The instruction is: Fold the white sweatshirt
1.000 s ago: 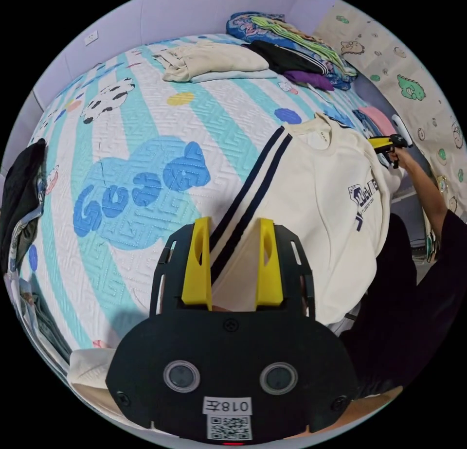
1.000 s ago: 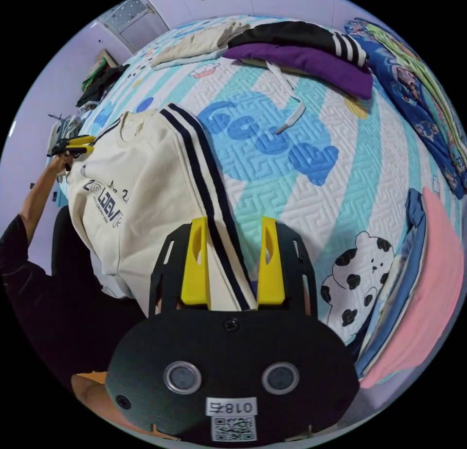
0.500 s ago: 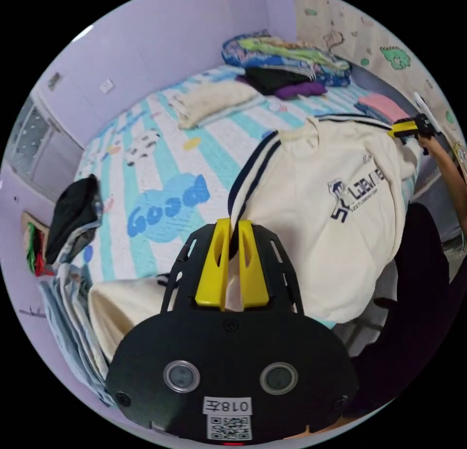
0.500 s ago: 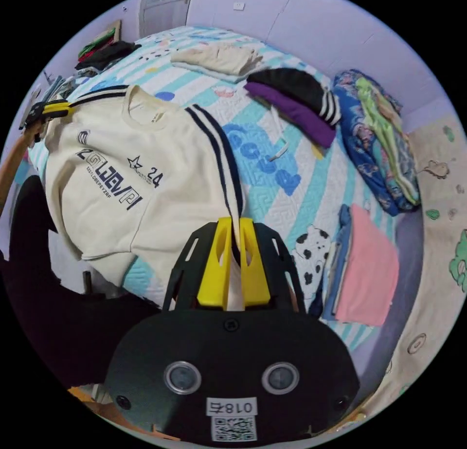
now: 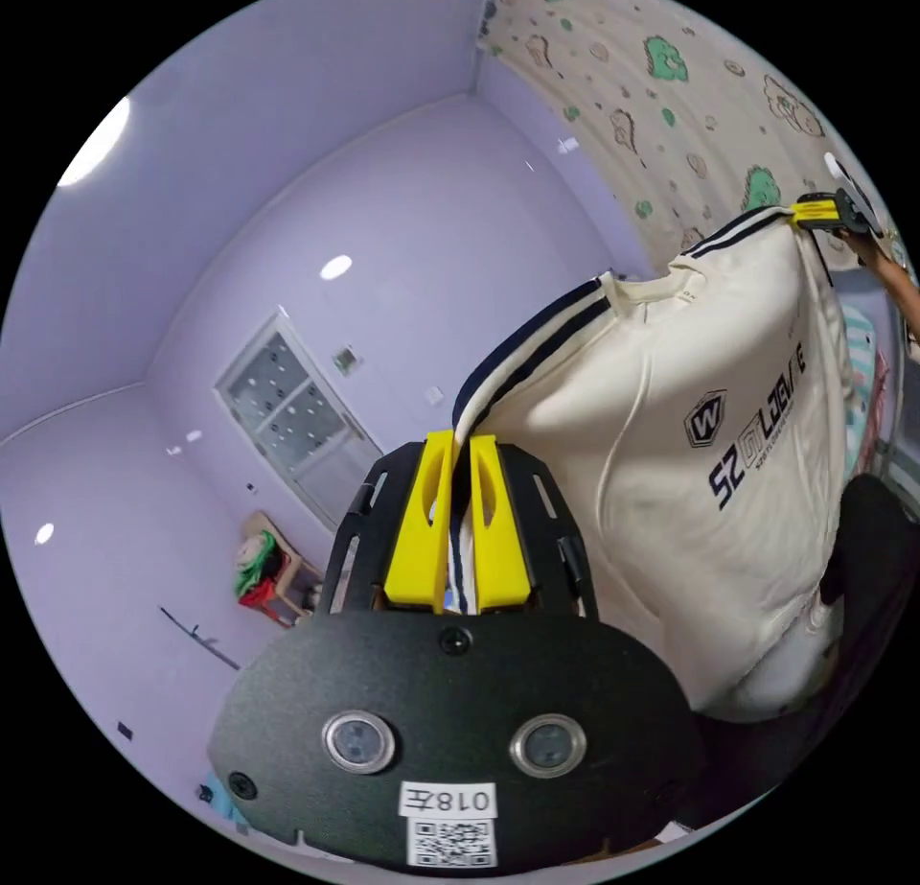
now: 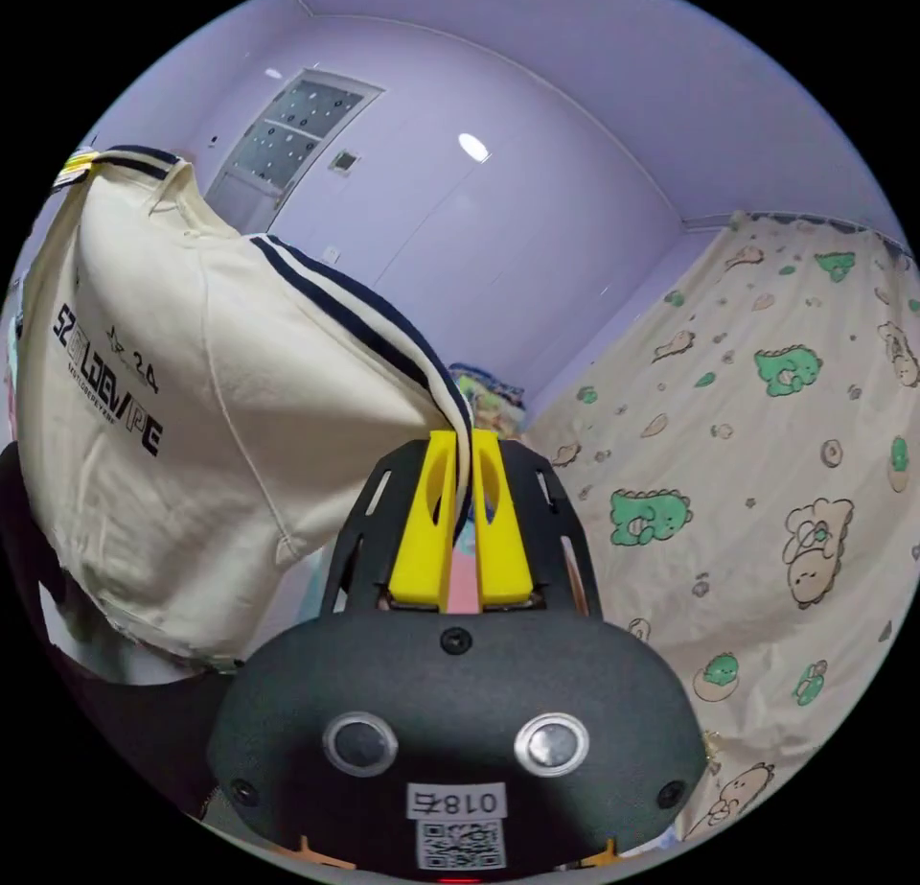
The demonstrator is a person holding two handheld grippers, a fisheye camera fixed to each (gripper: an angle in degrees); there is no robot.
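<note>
Lilac walls (image 5: 287,204) and a frosted-glass door (image 5: 292,425) are seen behind the garment in the left gripper view, w/ a small shelf of coloured items (image 5: 261,564) low in the corner; a dinosaur-print curtain (image 6: 767,425) is seen at the right of the right gripper view, and a stack of bedding (image 6: 489,396) is just visible past the jaws. Nothing is seen between the grippers and the cloth. The white sweatshirt (image 5: 690,444) is held up in the air, spread approx. flat between the two grippers, collar at top, hem hanging down, printed front turned toward the person's dark clothing (image 5: 862,578); its long axis runs top to bottom. The left gripper (image 5: 458,530) is clenched on one striped shoulder seam, jaws nearly together w/ fabric pinched between them. The right gripper (image 6: 460,530) is likewise closed on the other striped shoulder. In the left gripper view the right gripper is seen at the far shoulder, held by a hand (image 5: 877,252).
</note>
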